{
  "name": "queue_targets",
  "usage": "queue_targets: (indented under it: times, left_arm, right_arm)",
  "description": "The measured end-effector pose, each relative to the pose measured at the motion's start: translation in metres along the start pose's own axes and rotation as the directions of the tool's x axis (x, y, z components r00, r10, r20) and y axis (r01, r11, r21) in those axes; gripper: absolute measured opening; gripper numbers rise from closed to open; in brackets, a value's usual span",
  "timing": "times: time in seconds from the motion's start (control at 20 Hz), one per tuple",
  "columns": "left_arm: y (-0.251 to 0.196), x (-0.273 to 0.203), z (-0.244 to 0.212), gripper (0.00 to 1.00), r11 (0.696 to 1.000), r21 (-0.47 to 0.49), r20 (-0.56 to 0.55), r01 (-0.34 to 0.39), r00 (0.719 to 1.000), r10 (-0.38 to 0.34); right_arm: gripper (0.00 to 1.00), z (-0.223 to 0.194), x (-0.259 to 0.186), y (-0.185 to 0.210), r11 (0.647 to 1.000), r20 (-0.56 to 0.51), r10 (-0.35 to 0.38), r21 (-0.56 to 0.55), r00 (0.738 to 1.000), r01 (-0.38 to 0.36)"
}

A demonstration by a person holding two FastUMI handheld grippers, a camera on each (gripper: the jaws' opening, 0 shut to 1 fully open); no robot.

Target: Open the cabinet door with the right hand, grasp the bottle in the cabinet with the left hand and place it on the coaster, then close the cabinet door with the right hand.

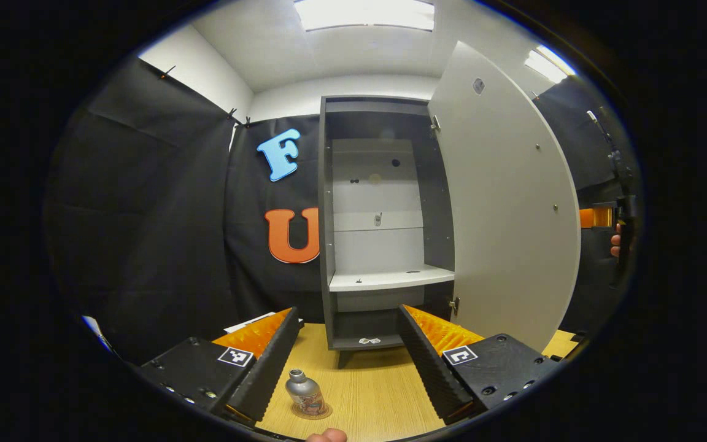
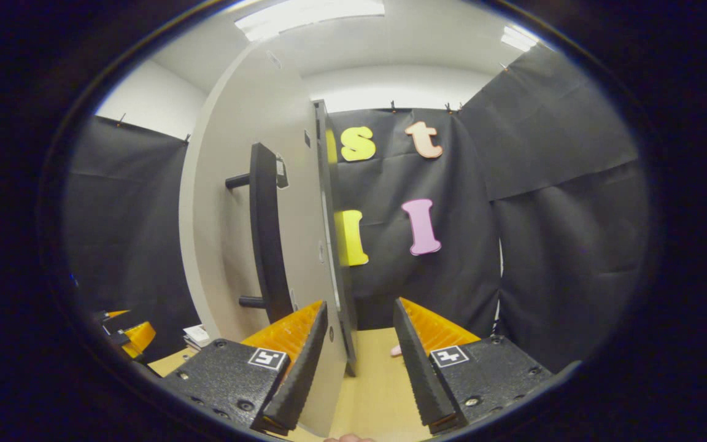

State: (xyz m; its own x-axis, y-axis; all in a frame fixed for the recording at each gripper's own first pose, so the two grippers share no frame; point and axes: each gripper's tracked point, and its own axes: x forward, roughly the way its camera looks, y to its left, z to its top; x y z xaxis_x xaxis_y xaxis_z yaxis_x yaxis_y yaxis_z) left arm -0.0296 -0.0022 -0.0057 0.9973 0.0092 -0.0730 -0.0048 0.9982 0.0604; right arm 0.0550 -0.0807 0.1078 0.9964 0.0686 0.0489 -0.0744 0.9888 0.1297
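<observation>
Black cloth walls close the booth around a wood-grain table (image 1: 372,387), where the cabinet (image 1: 329,245) stands with its door (image 1: 507,209) swung wide to the right. Its white shelf (image 1: 390,279) carries no bottle. The bottle (image 1: 304,393) stands upright on the coaster (image 1: 323,412) on the table, just ahead of the left gripper (image 1: 344,368), nearer its left finger. That gripper is wide apart and holds nothing.

In the right gripper view, the right gripper (image 2: 356,362) is also spread wide and empty. The door's free edge (image 2: 323,258) runs up between its fingers, and the dark bar handle (image 2: 266,227) sits on the door face just left of them.

Judging by this, placing is done and closing the door is the step in hand. The next move calls for the right gripper to press on the door face or pinch the handle, then sweep the door back toward the cabinet front.

The door's arc crosses the table in front of the cabinet; the bottle looks to stand nearer the camera than that path, though the fisheye makes this hard to judge. The left gripper should stay back from the opening. Right of the door, open room reaches to the cloth.
</observation>
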Motion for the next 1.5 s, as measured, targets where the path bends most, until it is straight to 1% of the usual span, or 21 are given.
queue_targets:
  times: [0.05, 0.15, 0.25, 0.3, 0.4, 0.45, 0.5, 0.55, 0.6, 0.65, 0.7, 0.75, 0.8, 0.85, 0.9, 1.1, 1.25, 1.3, 1.35, 1.4, 1.5]
  left_arm:
    - [0.001, 0.0, -0.002, 1.0, 1.0, 0.002, -0.001, -0.003, 1.0, 0.003]
    - [-0.001, 0.002, -0.003, 0.96, 1.0, 0.003, 0.002, -0.001, 1.0, 0.001]
    - [0.0, 0.001, -0.006, 0.96, 1.0, 0.003, -0.005, -0.003, 1.0, 0.003]
    - [0.001, 0.001, -0.007, 0.96, 1.0, 0.0, -0.006, -0.005, 1.0, 0.005]
    - [0.004, -0.001, -0.008, 0.96, 1.0, -0.002, -0.01, -0.011, 1.0, 0.011]
    - [0.007, -0.002, -0.007, 0.96, 1.0, 0.0, -0.007, -0.02, 1.0, 0.02]
    - [0.011, -0.003, -0.008, 0.96, 1.0, 0.001, -0.005, -0.028, 1.0, 0.028]
    - [0.014, -0.002, -0.008, 0.96, 0.999, 0.005, -0.002, -0.036, 0.999, 0.036]
    - [0.017, -0.002, -0.008, 0.96, 0.999, 0.01, 0.001, -0.043, 0.999, 0.043]
    - [0.02, -0.002, -0.008, 0.96, 0.999, 0.014, 0.004, -0.048, 0.999, 0.047]
    - [0.021, -0.001, -0.008, 0.96, 0.999, 0.016, 0.006, -0.048, 0.999, 0.048]
    - [0.023, -0.001, -0.007, 0.96, 0.999, 0.017, 0.008, -0.051, 0.999, 0.051]
    - [0.026, 0.0, -0.006, 0.96, 0.998, 0.018, 0.013, -0.056, 0.998, 0.056]
    - [0.029, 0.0, -0.004, 0.96, 0.998, 0.018, 0.017, -0.061, 0.998, 0.06]
    - [0.033, 0.002, -0.004, 0.96, 0.998, 0.017, 0.018, -0.065, 0.998, 0.065]
    - [0.049, 0.002, -0.002, 0.96, 0.995, 0.012, 0.024, -0.096, 0.995, 0.096]
    - [0.062, 0.002, -0.004, 0.96, 0.992, 0.01, 0.022, -0.127, 0.992, 0.127]
    - [0.065, 0.002, -0.003, 0.96, 0.991, 0.008, 0.021, -0.134, 0.991, 0.134]
    - [0.069, 0.001, -0.003, 0.96, 0.99, 0.008, 0.021, -0.142, 0.99, 0.142]
    - [0.073, 0.0, -0.002, 1.0, 0.988, 0.008, 0.021, -0.153, 0.988, 0.152]
    - [0.075, -0.001, -0.003, 0.96, 0.986, 0.005, 0.018, -0.165, 0.986, 0.165]
  right_arm:
    - [0.67, -0.002, 0.002, 0.009, 1.0, -0.004, 0.027, 0.013, 1.0, -0.027]
    - [0.67, -0.005, 0.006, 0.031, 0.997, -0.016, 0.08, 0.016, 0.997, -0.08]
    - [0.67, -0.008, 0.011, 0.045, 0.995, -0.025, 0.098, 0.003, 0.995, -0.098]
    - [0.72, -0.009, 0.016, 0.051, 0.995, -0.025, 0.103, 0.006, 0.994, -0.103]
    - [0.71, -0.014, 0.028, 0.062, 0.993, -0.047, 0.117, 0.022, 0.992, -0.116]
    - [0.67, -0.013, 0.031, 0.067, 0.992, -0.05, 0.122, 0.023, 0.991, -0.121]
    - [0.72, -0.011, 0.033, 0.073, 0.992, -0.049, 0.129, 0.018, 0.99, -0.128]
    - [0.67, -0.01, 0.036, 0.081, 0.99, -0.049, 0.14, 0.005, 0.989, -0.14]
    - [0.67, -0.011, 0.039, 0.091, 0.988, -0.049, 0.153, -0.003, 0.987, -0.153]
    - [0.72, -0.012, 0.044, 0.101, 0.985, -0.056, 0.172, -0.014, 0.984, -0.173]
    - [0.67, -0.015, 0.048, 0.113, 0.981, -0.059, 0.191, -0.02, 0.98, -0.193]
    - [0.71, -0.016, 0.052, 0.125, 0.977, -0.057, 0.211, -0.022, 0.976, -0.212]
    - [0.72, -0.016, 0.058, 0.136, 0.973, -0.048, 0.23, -0.02, 0.972, -0.232]
    - [0.67, -0.016, 0.067, 0.148, 0.969, -0.043, 0.245, -0.014, 0.969, -0.246]
    - [0.72, -0.017, 0.075, 0.158, 0.967, -0.041, 0.256, -0.012, 0.966, -0.256]
    - [0.72, -0.016, 0.12, 0.199, 0.953, -0.04, 0.301, -0.02, 0.953, -0.302]
    - [0.67, -0.014, 0.15, 0.23, 0.947, -0.022, 0.318, -0.039, 0.948, -0.318]
    - [0.72, -0.017, 0.161, 0.243, 0.944, -0.027, 0.325, -0.044, 0.945, -0.326]
    - [0.72, -0.021, 0.17, 0.255, 0.943, -0.035, 0.327, -0.051, 0.944, -0.329]
    - [0.72, -0.029, 0.181, 0.27, 0.941, -0.045, 0.33, -0.06, 0.943, -0.333]
    - [0.72, -0.028, 0.195, 0.281, 0.948, -0.023, 0.307, -0.08, 0.951, -0.308]
